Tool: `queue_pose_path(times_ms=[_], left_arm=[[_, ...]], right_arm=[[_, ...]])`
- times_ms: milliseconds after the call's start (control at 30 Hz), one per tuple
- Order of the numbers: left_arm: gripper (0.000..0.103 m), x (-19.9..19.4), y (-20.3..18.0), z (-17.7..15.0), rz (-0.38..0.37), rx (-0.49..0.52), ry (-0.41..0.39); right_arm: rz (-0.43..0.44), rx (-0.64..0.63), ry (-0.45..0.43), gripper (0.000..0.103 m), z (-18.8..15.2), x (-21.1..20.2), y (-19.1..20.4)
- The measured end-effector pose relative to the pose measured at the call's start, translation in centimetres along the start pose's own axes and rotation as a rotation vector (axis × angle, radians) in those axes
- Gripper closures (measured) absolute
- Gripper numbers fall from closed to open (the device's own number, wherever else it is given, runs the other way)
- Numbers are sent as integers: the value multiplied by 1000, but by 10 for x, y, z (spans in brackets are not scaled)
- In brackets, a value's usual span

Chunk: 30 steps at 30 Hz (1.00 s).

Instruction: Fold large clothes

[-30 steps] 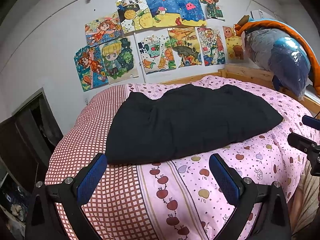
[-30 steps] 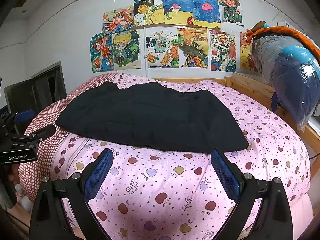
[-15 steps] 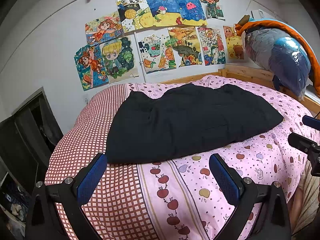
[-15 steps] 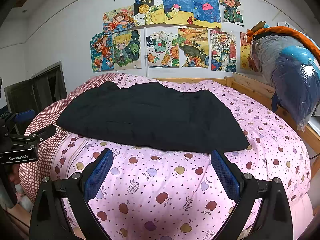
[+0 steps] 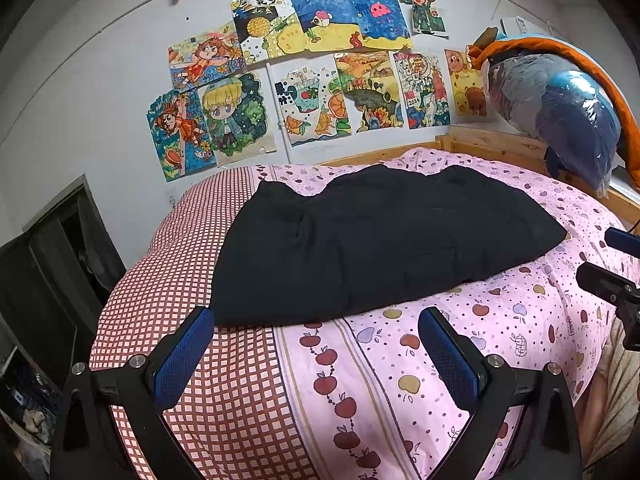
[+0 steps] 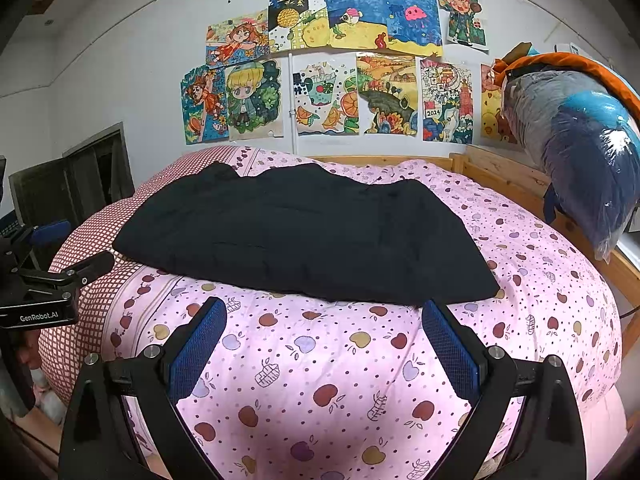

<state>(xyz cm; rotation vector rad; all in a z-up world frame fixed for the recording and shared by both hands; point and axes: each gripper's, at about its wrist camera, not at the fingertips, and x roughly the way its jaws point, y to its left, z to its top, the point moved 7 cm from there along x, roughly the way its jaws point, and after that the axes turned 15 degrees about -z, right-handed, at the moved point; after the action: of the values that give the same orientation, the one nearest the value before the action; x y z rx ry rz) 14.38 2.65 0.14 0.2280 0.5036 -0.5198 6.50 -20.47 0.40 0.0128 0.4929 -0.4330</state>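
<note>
1. You face a grey wall hung with children's drawings (image 5: 320, 76), above a bed (image 5: 520, 320) with a wooden frame and a pink apple-print cover that turns to red check on its left part.
2. The black garment (image 5: 380, 240) lies spread flat across the middle of the bed, its left part reaching onto the red check; nothing touches it.
3. Your left tongs (image 5: 316, 344) hover spread wide and empty, near the garment's nearest edge.
4. Your right tongs (image 6: 324, 340) are likewise spread and empty, just short of the garment's near right corner.
5. A bundle wrapped in clear plastic (image 6: 580, 152) sits on the bed frame at the right.
6. Against the frames from a second ago, nothing has shifted: garment and both tongs sit as they did.
</note>
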Motion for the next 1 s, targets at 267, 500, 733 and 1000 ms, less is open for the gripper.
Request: queue_pose_path(times_ms=[267,500,733,1000], left_arm=[[0,0,-1,0,2,-2,2],[0,1,-2,-2,-4,12,1],[0,1,-4,-4,-5,22,2],[0,-1,-5,-4,-9,45,4]], right_arm=[[1,0,0,7,0,1,-1],[1,-1,0,7,-1,0,-1],[1,0,1,7,0,0,-1],[2,-1,1,7,0,0,-1]])
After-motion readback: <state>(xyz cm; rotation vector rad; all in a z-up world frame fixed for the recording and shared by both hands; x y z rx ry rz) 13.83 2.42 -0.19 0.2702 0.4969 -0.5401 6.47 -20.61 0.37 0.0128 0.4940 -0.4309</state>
